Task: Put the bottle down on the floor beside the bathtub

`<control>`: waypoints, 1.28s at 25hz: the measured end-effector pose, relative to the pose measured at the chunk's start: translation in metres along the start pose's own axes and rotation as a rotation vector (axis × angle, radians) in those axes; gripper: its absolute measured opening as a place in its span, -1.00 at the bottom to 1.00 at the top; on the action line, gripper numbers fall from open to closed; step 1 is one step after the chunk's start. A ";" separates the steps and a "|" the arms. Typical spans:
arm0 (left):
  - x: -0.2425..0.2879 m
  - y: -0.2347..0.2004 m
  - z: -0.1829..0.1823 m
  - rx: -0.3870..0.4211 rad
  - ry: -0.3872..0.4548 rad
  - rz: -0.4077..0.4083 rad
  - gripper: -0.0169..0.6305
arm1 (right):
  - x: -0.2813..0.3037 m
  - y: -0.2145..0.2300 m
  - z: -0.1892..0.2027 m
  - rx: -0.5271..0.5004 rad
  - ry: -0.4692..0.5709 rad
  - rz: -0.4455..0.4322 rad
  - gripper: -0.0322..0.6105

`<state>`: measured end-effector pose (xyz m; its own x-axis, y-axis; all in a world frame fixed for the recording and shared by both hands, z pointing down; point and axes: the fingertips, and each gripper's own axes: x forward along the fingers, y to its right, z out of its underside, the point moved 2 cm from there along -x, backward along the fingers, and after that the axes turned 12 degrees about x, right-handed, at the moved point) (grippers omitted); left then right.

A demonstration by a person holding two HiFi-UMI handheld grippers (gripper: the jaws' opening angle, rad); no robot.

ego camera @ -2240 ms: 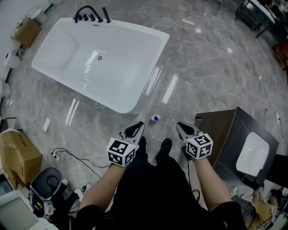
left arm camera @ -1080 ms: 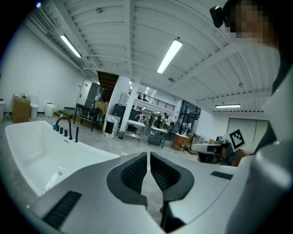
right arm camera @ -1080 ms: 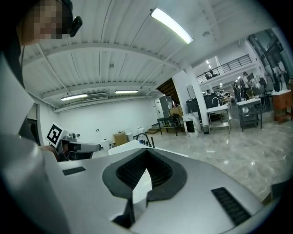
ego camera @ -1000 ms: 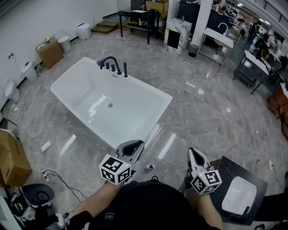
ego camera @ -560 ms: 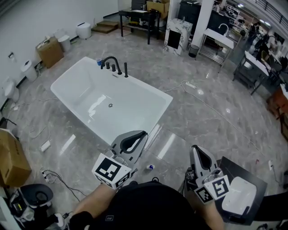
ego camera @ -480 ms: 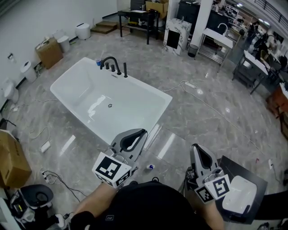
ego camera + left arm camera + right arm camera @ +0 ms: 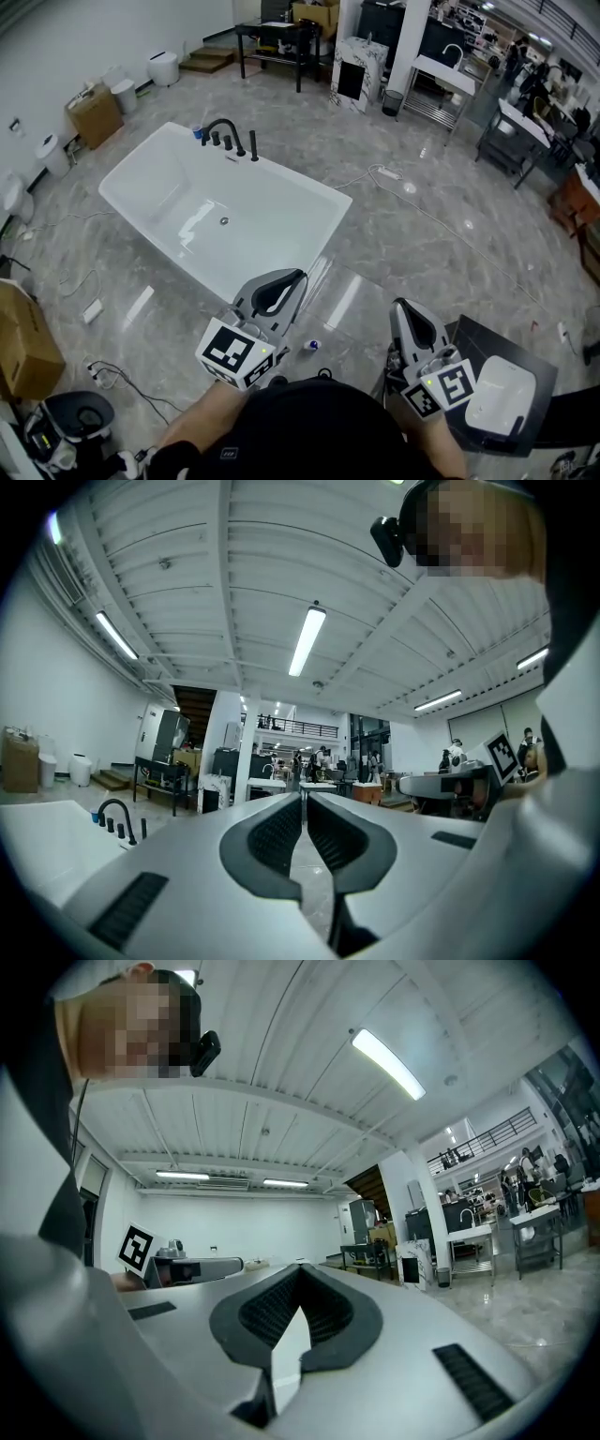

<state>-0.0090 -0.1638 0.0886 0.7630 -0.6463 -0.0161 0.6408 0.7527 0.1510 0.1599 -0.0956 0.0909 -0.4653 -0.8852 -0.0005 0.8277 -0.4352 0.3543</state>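
A small white bottle with a blue cap [image 7: 311, 345] stands on the grey marble floor, close to the near corner of the white bathtub [image 7: 253, 216]. My left gripper [image 7: 296, 277] is raised above the floor just left of the bottle, with its jaws shut and nothing in them. My right gripper [image 7: 402, 304] hangs to the right of the bottle, also shut and empty. In the left gripper view the shut jaws [image 7: 303, 801] point level across the room, with the tub [image 7: 37, 832] low at the left. The right gripper view shows its shut jaws [image 7: 298, 1269] and the other gripper beyond them.
A black faucet set [image 7: 225, 139] stands on the tub's far end. A dark cabinet with a white basin [image 7: 502, 398] is at the right. A cardboard box [image 7: 23, 342] and loose cables [image 7: 122, 375] lie at the left. Tables and shelves line the back.
Both grippers have lifted and tilted up away from the floor. The bottle stays standing on the floor. The head view has shifted slightly.
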 end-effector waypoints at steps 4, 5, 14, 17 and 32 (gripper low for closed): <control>0.000 0.008 0.003 -0.003 -0.009 0.008 -0.85 | -0.008 0.007 0.003 0.050 -0.002 0.016 -0.81; 0.001 0.010 0.004 -0.003 -0.011 0.009 -0.85 | -0.010 0.008 0.003 0.055 -0.001 0.015 -0.81; -0.004 0.013 0.011 -0.011 -0.021 0.015 -0.85 | -0.008 0.003 0.009 0.041 -0.005 0.002 -0.81; -0.002 0.016 0.011 -0.009 -0.022 0.020 -0.85 | -0.009 0.003 0.011 0.028 -0.015 0.000 -0.81; 0.003 0.020 0.018 -0.016 -0.040 0.030 -0.85 | -0.005 0.004 0.015 -0.005 -0.043 -0.009 -0.81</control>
<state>0.0049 -0.1534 0.1088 0.7782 -0.6273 0.0279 0.6189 0.7738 0.1349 0.1609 -0.0906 0.1061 -0.4859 -0.8733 0.0362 0.8247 -0.4444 0.3498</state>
